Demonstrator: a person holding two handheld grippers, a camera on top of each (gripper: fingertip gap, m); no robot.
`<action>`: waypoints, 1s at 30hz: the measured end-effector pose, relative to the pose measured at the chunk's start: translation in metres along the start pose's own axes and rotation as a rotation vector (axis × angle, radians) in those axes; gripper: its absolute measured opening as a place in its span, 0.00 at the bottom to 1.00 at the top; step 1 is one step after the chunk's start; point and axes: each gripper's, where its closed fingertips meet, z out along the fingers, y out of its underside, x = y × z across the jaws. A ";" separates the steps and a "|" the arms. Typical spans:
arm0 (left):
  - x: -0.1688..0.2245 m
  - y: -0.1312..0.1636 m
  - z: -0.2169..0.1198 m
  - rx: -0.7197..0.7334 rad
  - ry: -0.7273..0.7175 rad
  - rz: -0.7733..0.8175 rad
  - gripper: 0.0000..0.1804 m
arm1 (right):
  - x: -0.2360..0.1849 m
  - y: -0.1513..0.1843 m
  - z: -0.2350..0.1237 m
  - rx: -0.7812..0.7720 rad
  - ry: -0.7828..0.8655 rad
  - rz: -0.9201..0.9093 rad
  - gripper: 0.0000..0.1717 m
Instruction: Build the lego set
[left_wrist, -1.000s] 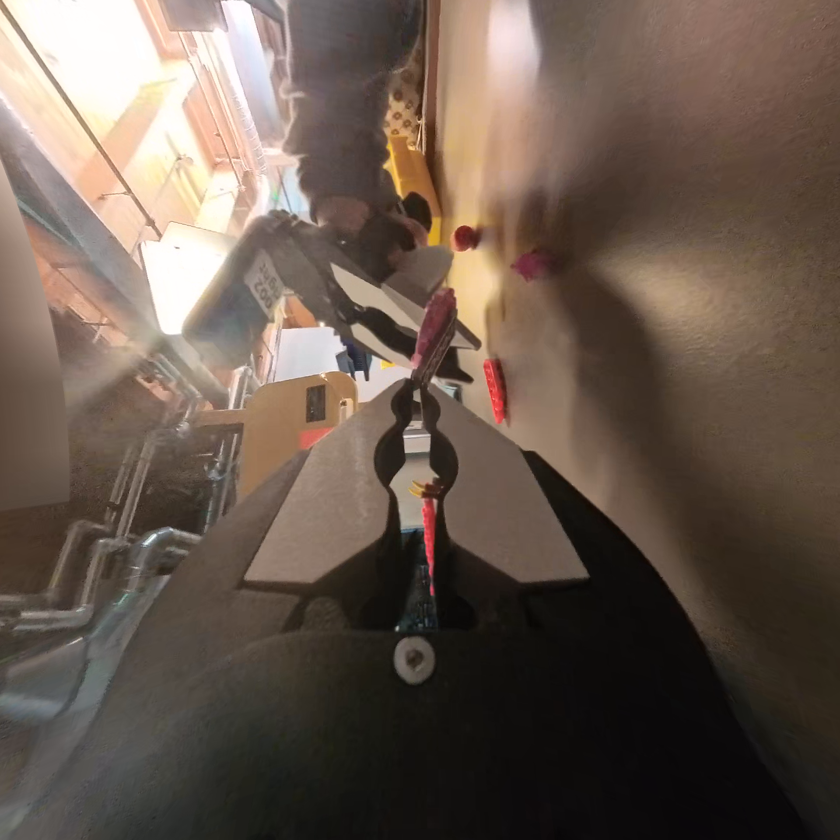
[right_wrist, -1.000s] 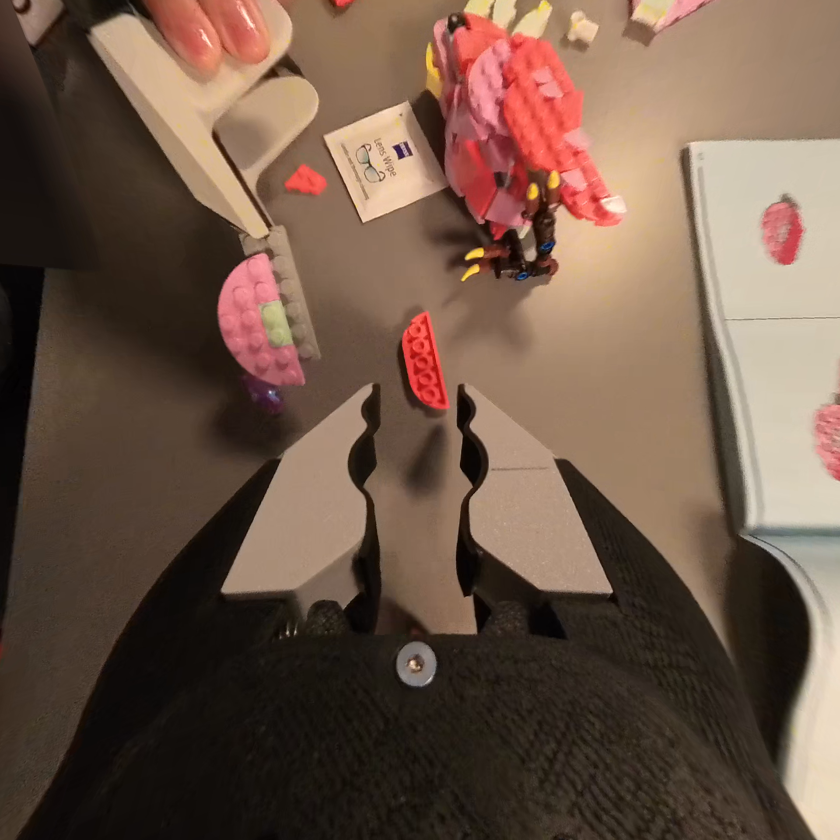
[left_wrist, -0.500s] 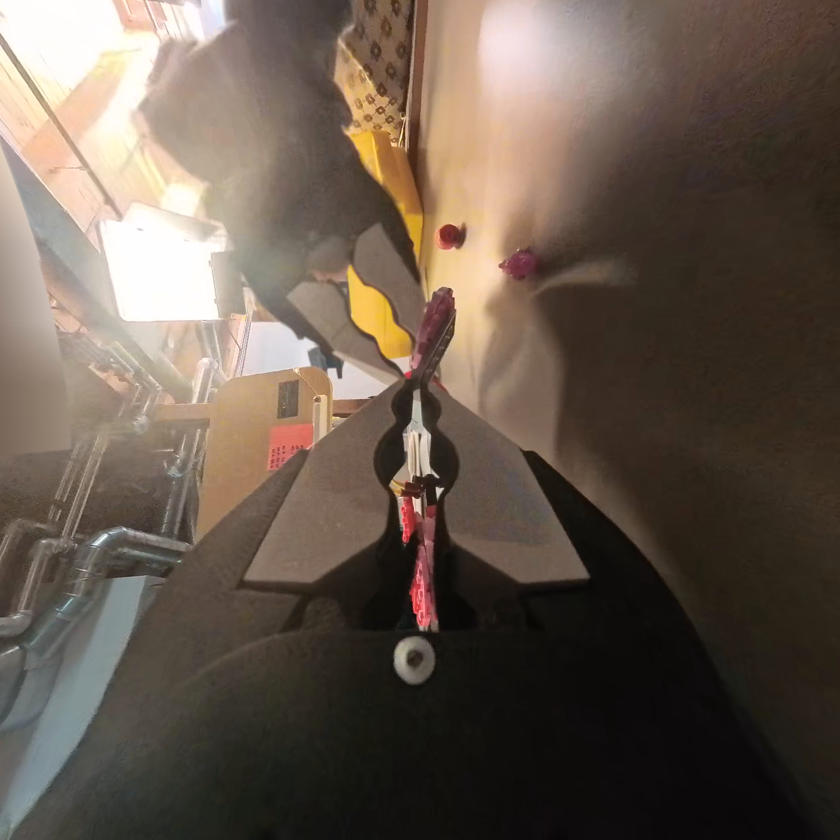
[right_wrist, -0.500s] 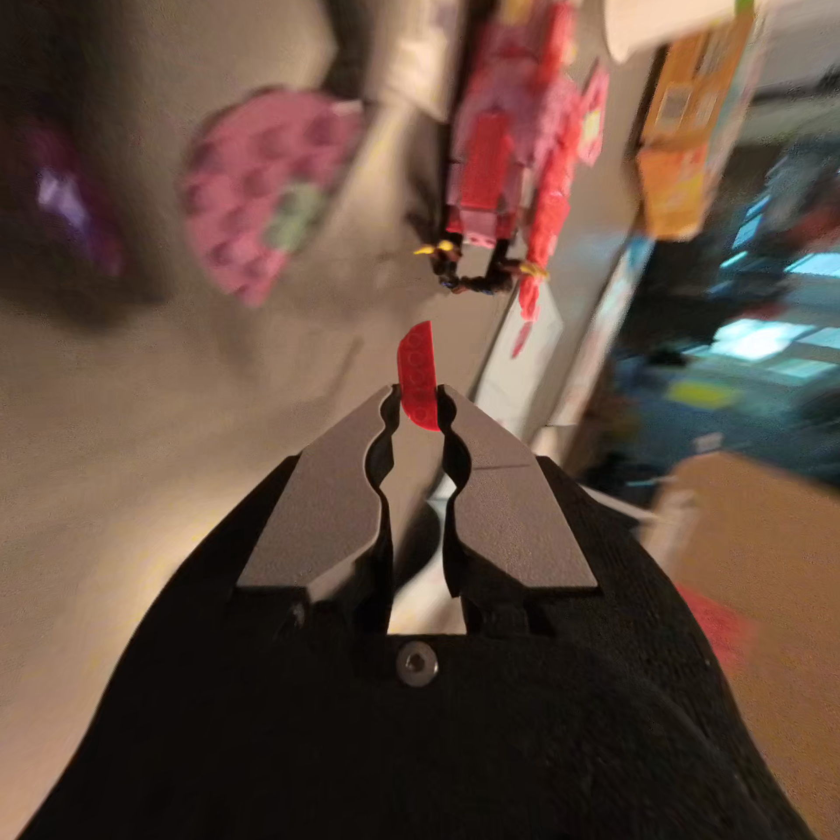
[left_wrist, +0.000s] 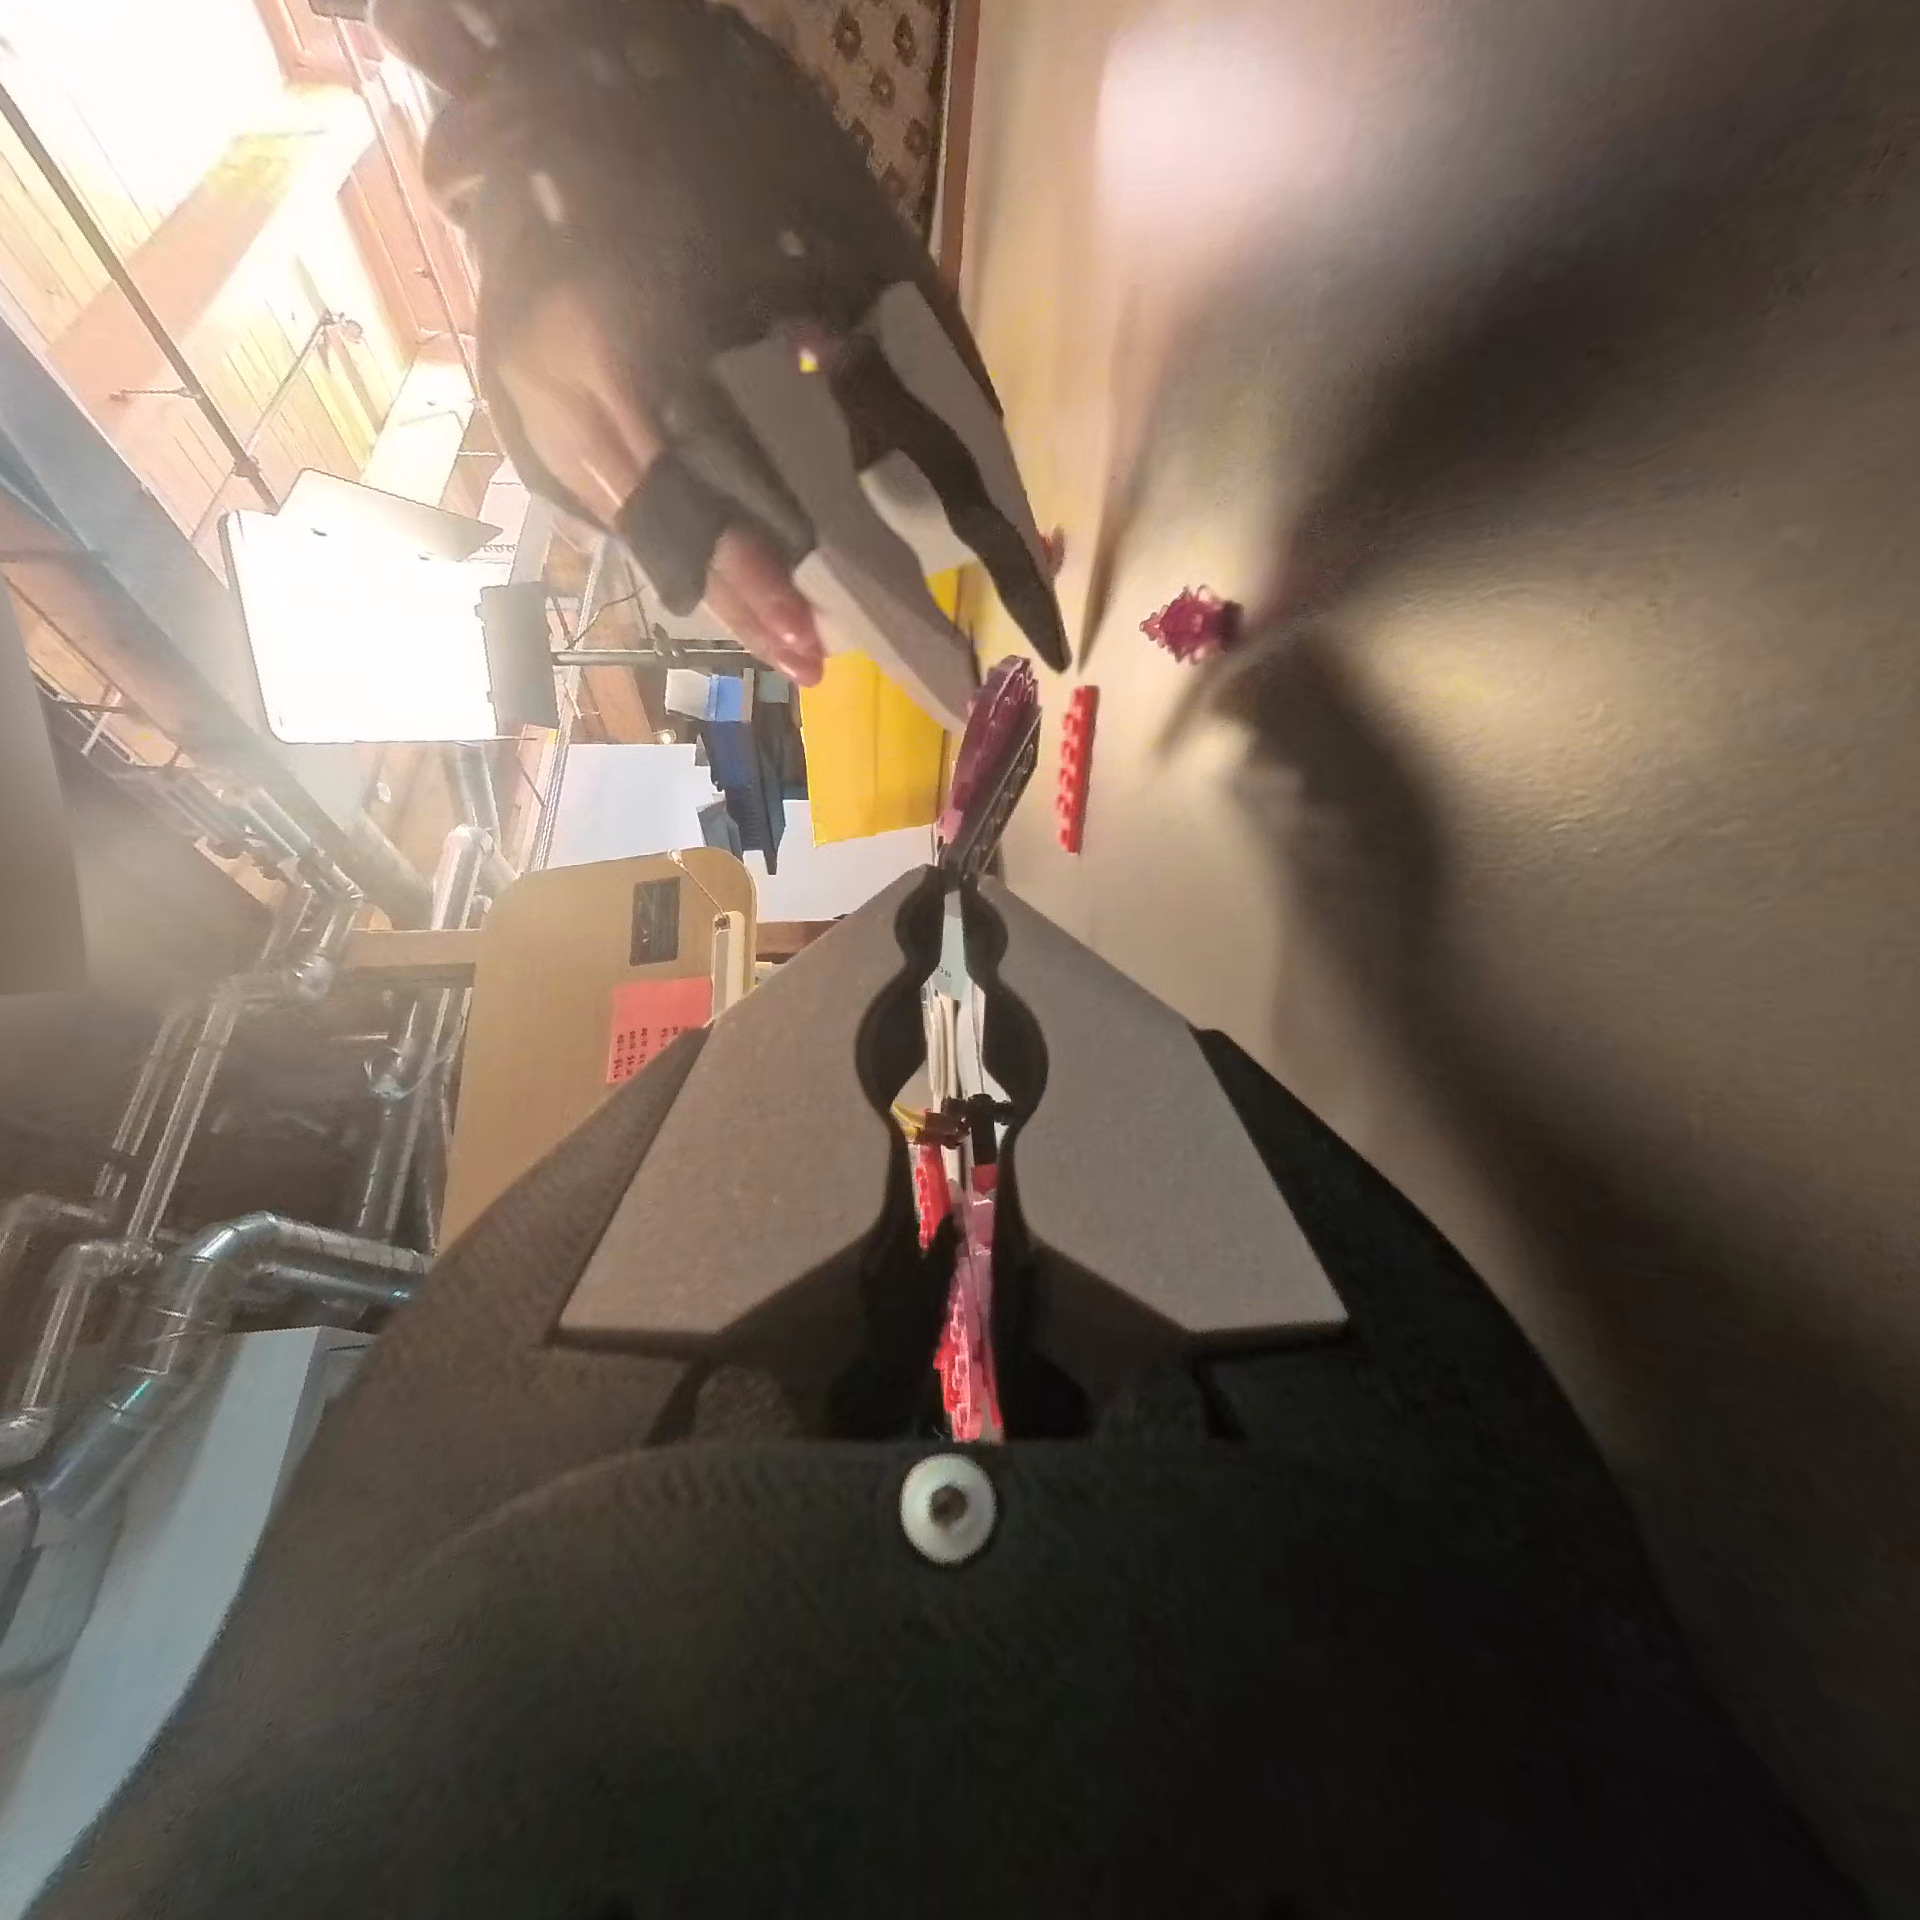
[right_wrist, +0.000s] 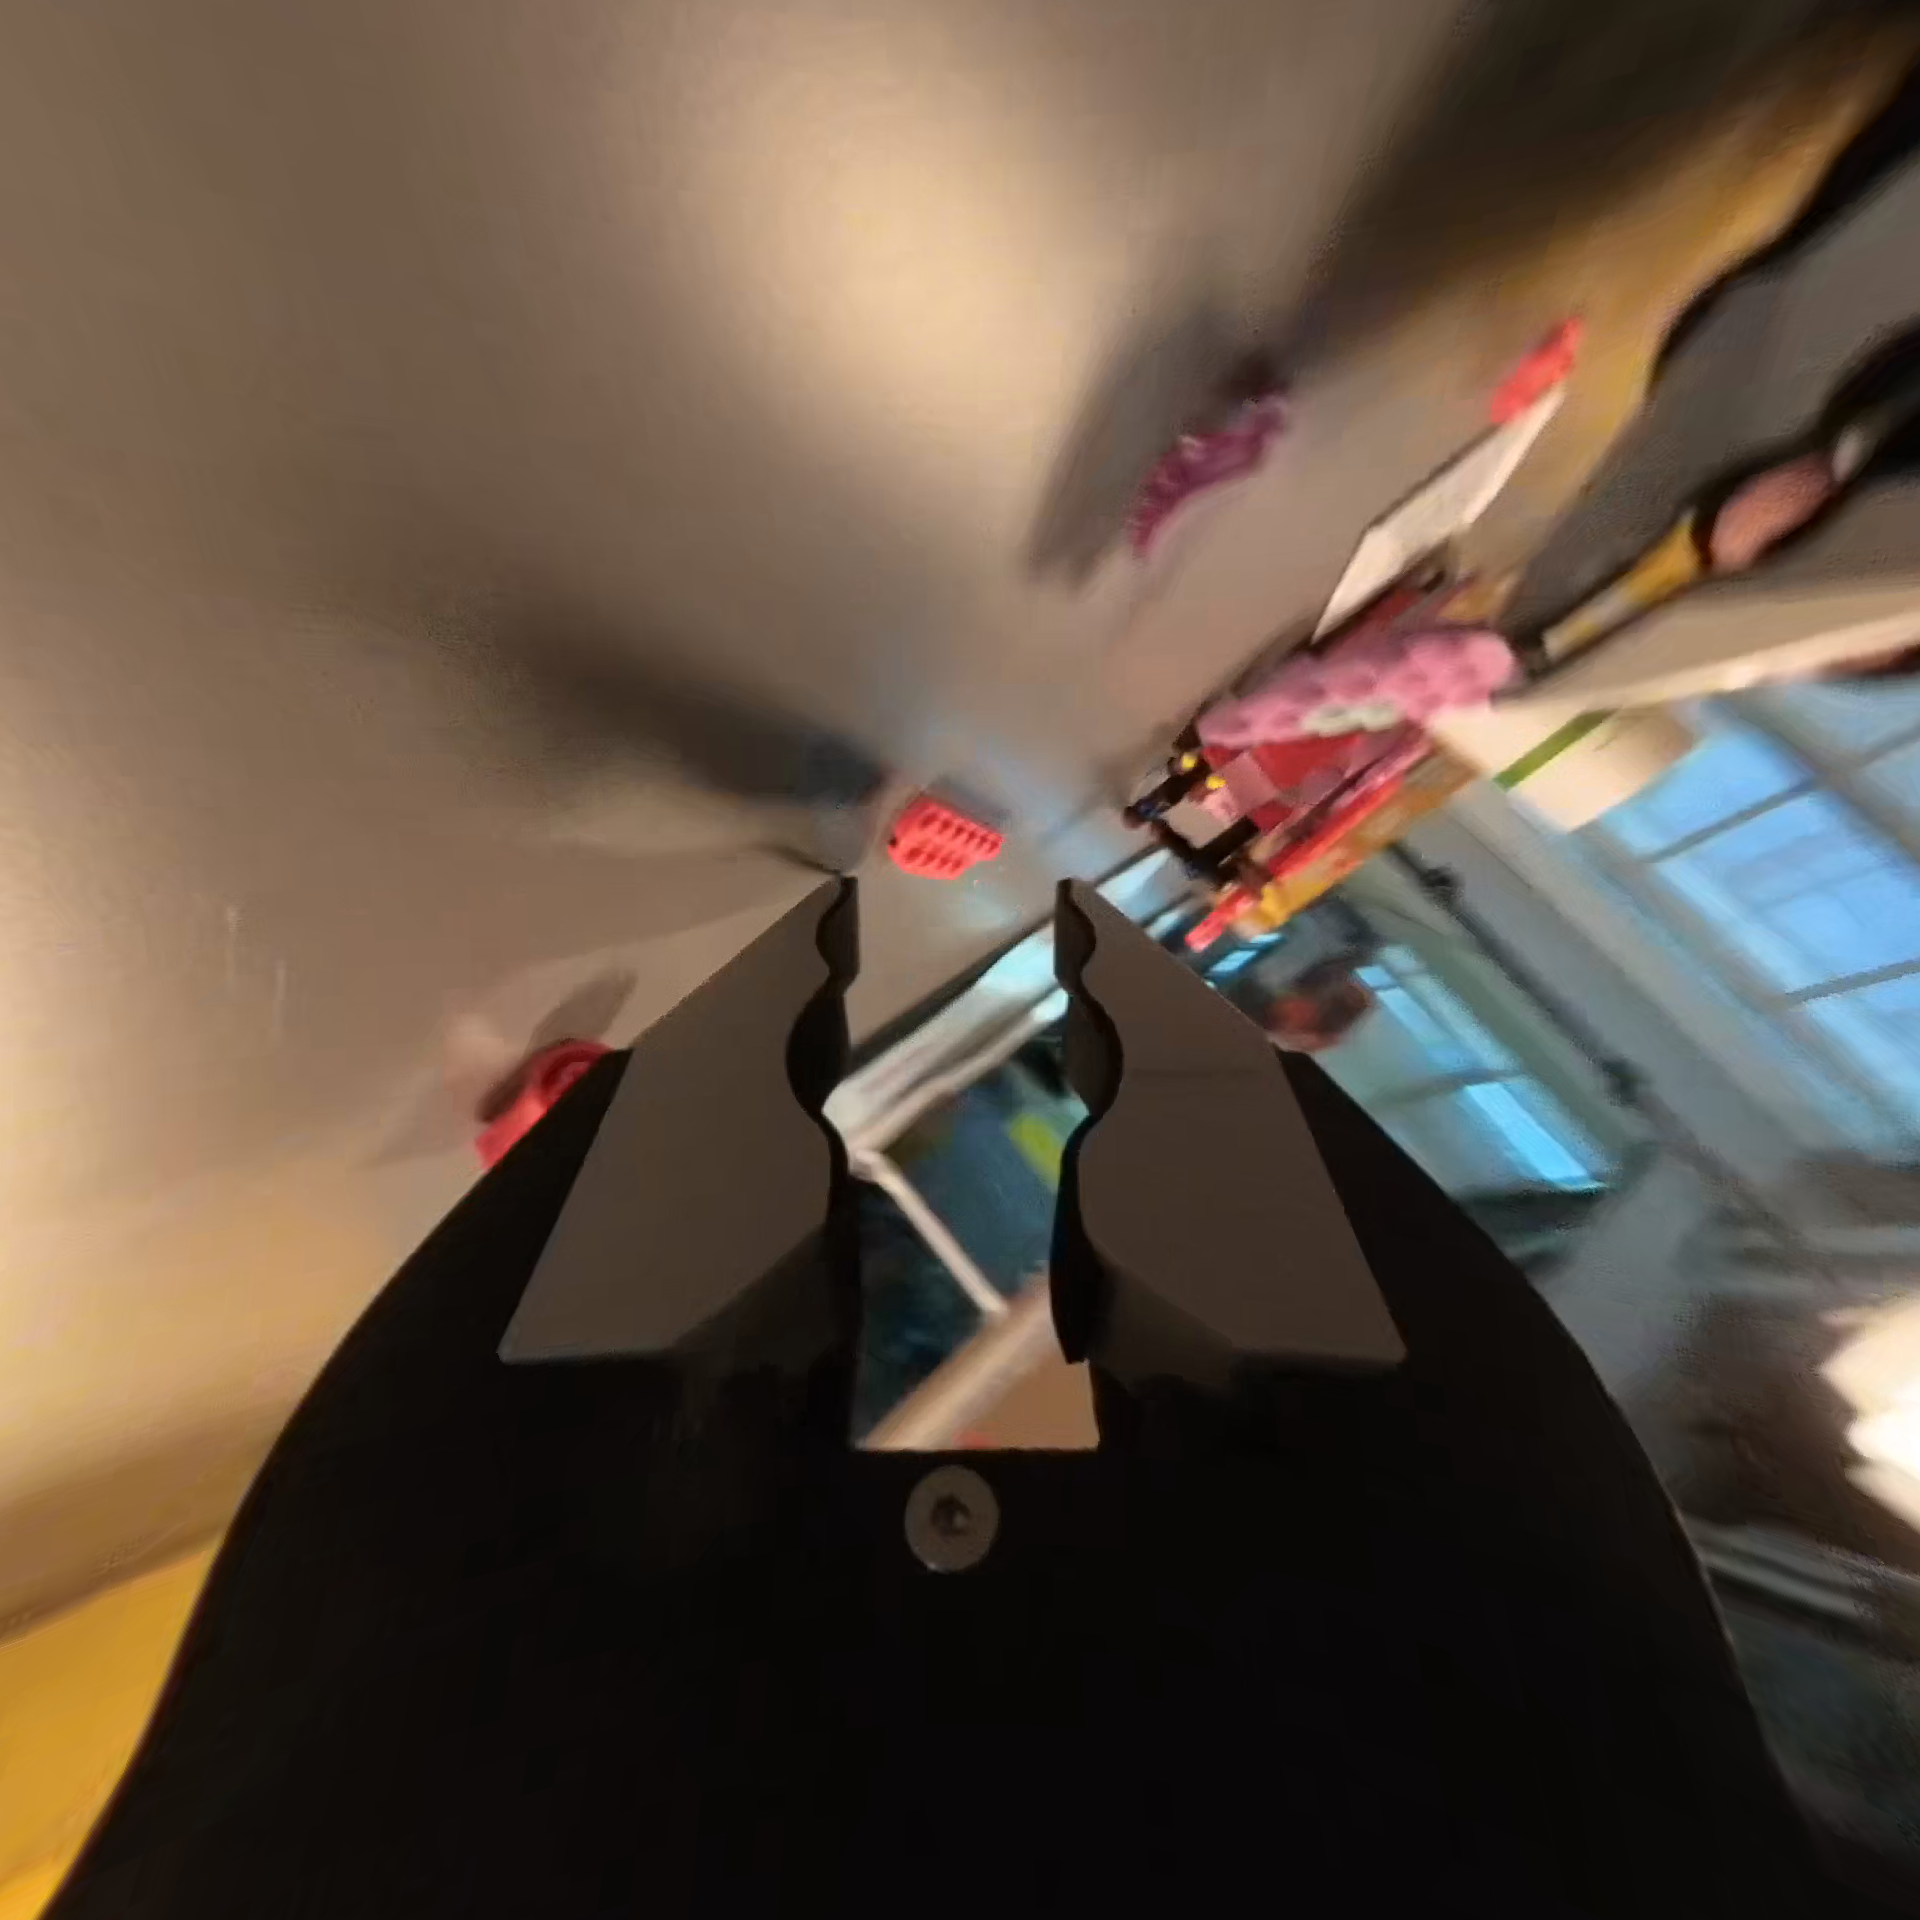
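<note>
My left gripper (left_wrist: 951, 883) is shut on the edge of a pink half-round plate joined to a grey plate (left_wrist: 992, 769), held on edge close above the grey table (left_wrist: 1558, 935). The same plate shows in the right wrist view (right_wrist: 1382, 675). A red curved plate (left_wrist: 1075, 769) lies flat on the table just beyond it. My right gripper (right_wrist: 954, 899) is open and empty, with that red plate (right_wrist: 940, 836) on the table just past its fingertips. The right gripper also shows in the left wrist view (left_wrist: 1013, 686), its fingers spread above the red plate.
A purple translucent piece (left_wrist: 1190, 629) lies farther along the table. A red round piece (right_wrist: 540, 1091) lies left of my right fingers. A red and pink brick model with black claws (right_wrist: 1299, 800) stands at the right. A yellow sheet (left_wrist: 883, 758) lies behind. There is about 10 cm between the tips of the two grippers.
Half a second ago my right gripper was shut on the red curved plate. Its fingers have since opened, and the plate has left the grasp and lies on the table. The left gripper stays shut on the pink plate.
</note>
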 end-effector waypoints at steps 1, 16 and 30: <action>0.000 0.000 0.000 -0.001 0.000 0.002 0.01 | 0.000 0.003 -0.003 0.008 -0.051 0.192 0.21; -0.004 0.000 0.000 -0.009 -0.036 0.026 0.01 | -0.003 0.001 0.022 -0.026 -0.483 1.997 0.12; -0.045 -0.007 -0.008 -0.031 -0.290 0.077 0.01 | 0.093 -0.003 -0.043 0.513 -0.409 1.486 0.08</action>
